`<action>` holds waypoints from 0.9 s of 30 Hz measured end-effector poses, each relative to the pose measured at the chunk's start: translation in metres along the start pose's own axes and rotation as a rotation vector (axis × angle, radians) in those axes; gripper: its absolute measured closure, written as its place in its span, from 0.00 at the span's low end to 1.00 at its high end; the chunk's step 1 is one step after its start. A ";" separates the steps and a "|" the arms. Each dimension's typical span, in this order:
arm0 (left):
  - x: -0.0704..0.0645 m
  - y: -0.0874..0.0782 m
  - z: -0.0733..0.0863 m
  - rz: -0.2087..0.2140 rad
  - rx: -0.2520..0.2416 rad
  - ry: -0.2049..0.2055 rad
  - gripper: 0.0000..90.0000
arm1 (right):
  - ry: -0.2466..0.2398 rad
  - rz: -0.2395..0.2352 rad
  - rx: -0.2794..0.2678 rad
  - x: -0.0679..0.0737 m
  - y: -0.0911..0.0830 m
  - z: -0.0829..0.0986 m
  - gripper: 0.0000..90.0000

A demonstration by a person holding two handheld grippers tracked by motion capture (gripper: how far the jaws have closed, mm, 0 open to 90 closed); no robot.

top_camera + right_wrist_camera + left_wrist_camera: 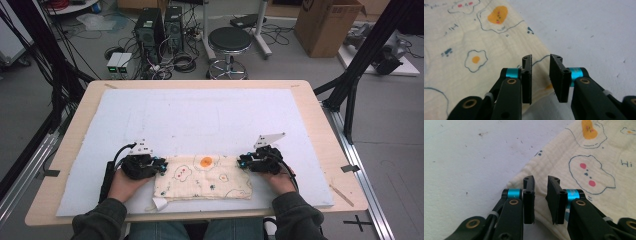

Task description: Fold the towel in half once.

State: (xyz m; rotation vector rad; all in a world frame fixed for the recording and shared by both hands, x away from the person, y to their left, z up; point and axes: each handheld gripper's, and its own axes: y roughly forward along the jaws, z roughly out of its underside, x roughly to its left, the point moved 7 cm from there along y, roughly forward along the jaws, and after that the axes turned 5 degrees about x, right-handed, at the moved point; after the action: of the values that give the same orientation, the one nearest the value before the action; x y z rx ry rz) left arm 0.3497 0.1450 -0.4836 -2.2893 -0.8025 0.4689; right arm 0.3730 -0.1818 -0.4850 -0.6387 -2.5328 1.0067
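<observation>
The fingers of the left gripper stood slightly apart, a narrow gap between them, poised over the left far corner of one cream printed cloth. The right gripper likewise had its two jaws parted a little, straddling the cloth's right edge. One cloth lay flat near the front edge of one pale blue mat on the wooden table. Two grippers flanked it. Bare mat stretched beyond the cloth toward the far side.
</observation>
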 end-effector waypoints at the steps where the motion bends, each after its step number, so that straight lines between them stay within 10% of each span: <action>1: -0.001 -0.002 -0.001 0.011 -0.009 -0.003 0.80 | -0.003 -0.008 -0.012 0.001 -0.001 -0.001 0.76; 16: -0.003 -0.022 -0.026 0.054 -0.135 -0.025 0.62 | -0.020 -0.045 -0.065 0.007 -0.005 -0.024 0.53; 27: 0.010 -0.023 -0.028 -0.008 -0.152 -0.065 0.50 | -0.015 -0.033 -0.088 0.003 -0.007 -0.039 0.46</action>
State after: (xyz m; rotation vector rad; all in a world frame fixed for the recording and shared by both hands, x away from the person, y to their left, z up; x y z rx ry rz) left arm 0.3618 0.1523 -0.4487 -2.4203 -0.9065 0.4963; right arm 0.3863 -0.1629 -0.4526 -0.6140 -2.6041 0.8967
